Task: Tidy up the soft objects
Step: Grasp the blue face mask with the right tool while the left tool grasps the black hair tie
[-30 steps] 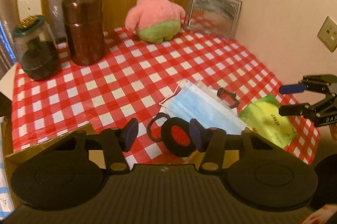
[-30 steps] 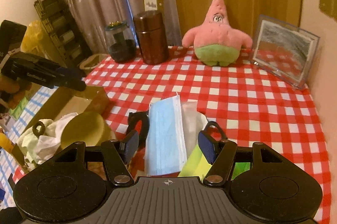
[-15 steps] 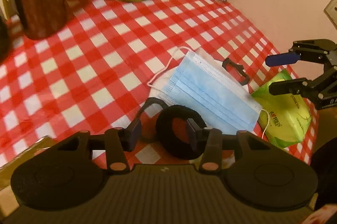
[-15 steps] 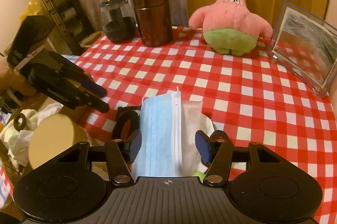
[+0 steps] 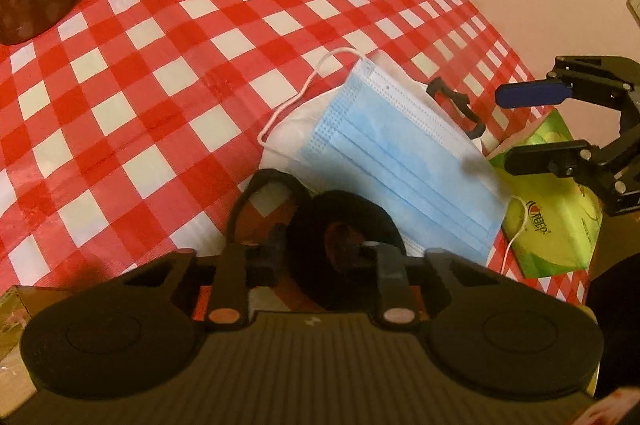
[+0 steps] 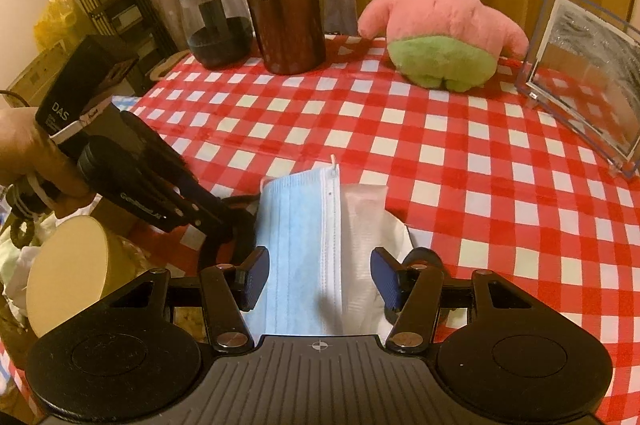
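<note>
A black foam ear-pad ring (image 5: 340, 229) with a black strap loop (image 5: 256, 193) lies at the near table edge. My left gripper (image 5: 324, 253) has come down over it; one finger is inside the ring's hole, the other outside its left rim, and I cannot tell if they pinch it. A blue face mask (image 5: 400, 153) lies on a white mask (image 6: 372, 225) beside it, also in the right wrist view (image 6: 296, 225). My right gripper (image 6: 320, 273) is open above the masks' near end. A pink star plush (image 6: 440, 21) sits at the back.
A green tissue pack (image 5: 556, 221) lies at the table's right corner. A brown canister (image 6: 284, 17), a glass jar (image 6: 214, 25) and a picture frame (image 6: 588, 73) stand at the back. A round beige lid (image 6: 72, 273) and crumpled cloth sit left of the table.
My left gripper has dropped forward and down onto the black ring and its fingers have narrowed around the ring's rim. My right gripper has moved forward over the masks.
</note>
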{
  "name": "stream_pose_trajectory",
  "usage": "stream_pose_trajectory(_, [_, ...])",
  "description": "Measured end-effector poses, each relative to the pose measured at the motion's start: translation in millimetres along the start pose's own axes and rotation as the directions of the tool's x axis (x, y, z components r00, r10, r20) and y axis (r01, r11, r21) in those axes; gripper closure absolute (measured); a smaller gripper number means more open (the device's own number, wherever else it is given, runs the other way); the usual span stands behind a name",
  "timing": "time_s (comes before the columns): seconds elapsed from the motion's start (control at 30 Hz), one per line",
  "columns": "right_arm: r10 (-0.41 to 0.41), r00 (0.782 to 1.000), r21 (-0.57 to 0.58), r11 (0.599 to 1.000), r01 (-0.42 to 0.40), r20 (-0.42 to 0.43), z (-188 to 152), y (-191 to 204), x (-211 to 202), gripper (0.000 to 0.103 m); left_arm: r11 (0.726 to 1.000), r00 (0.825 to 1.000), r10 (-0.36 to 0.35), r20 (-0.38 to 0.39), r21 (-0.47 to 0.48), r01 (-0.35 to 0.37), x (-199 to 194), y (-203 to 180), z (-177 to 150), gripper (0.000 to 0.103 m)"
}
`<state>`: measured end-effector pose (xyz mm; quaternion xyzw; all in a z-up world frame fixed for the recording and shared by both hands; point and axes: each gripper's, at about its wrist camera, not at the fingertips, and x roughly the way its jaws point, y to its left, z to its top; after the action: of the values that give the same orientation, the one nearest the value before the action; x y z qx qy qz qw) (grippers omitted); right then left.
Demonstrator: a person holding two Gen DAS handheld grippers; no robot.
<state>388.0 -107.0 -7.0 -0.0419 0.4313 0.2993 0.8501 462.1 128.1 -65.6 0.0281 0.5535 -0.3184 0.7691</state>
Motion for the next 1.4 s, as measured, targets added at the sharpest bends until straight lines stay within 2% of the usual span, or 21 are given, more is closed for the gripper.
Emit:
stream_pose_trajectory(0.13, [0.005, 1.0, -0.003, 1.0, -0.005, -0.007, 1, 4, 3, 0.046, 1.0, 1.0, 0.007, 0.027, -0.018, -0.006, -10, 0, -2, 0.096])
stream_pose_trajectory(0.3, [0.01, 1.0, -0.027, 1.0, -0.011, -0.027, 3, 12, 10, 0.046, 0.998, 0.994, 0.027, 0.102, -0.061, -0.021, -36, 3, -6, 0.101])
stream_pose_trajectory(0.5, [-0.017, 0.996, -0.052, 0.999, 0.013, -0.083, 5, 18, 30, 0.046, 0.997, 0.995, 0.047, 0.09, -0.058, -0.042, -38, 6, -10, 0.102])
stream_pose_trajectory(0.6, [-0.026, 0.995, -0.057, 0.998, 0.021, -0.096, 3, 20, 37, 0.046, 0.997, 0.995, 0.06, 0.074, -0.057, -0.056, -28, 8, -12, 0.097])
stream_pose_trajectory(0.67, [-0.024, 0.995, -0.057, 0.998, 0.018, -0.1, 2, 20, 40, 0.046, 0.997, 0.996, 0.054, 0.068, -0.055, -0.05, -21, 9, -12, 0.085])
stream_pose_trajectory(0.7, [-0.025, 0.994, -0.06, 0.998, 0.019, -0.102, 1, 20, 41, 0.046, 0.997, 0.996, 0.056, 0.065, -0.056, -0.053, -18, 9, -12, 0.083])
stream_pose_trajectory(0.93, [-0.031, 0.993, -0.057, 0.998, 0.025, -0.112, -1, 18, 45, 0.046, 0.996, 0.997, 0.066, 0.037, -0.062, -0.063, -3, 8, -9, 0.082])
stream_pose_trajectory(1.07, [-0.036, 0.993, -0.046, 0.998, 0.031, -0.117, -1, 16, 47, 0.046, 0.994, 0.996, 0.079, 0.033, -0.078, -0.076, -5, 9, -10, 0.094])
stream_pose_trajectory(1.2, [-0.047, 0.992, -0.031, 0.999, 0.044, -0.116, -1, 14, 47, 0.046, 0.993, 0.993, 0.077, 0.084, -0.096, -0.069, -22, 10, -12, 0.099])
stream_pose_trajectory(1.4, [-0.054, 0.99, -0.039, 0.998, 0.049, -0.129, -3, 18, 52, 0.046, 0.988, 0.98, 0.09, 0.176, -0.137, -0.066, -52, 13, -15, 0.102])
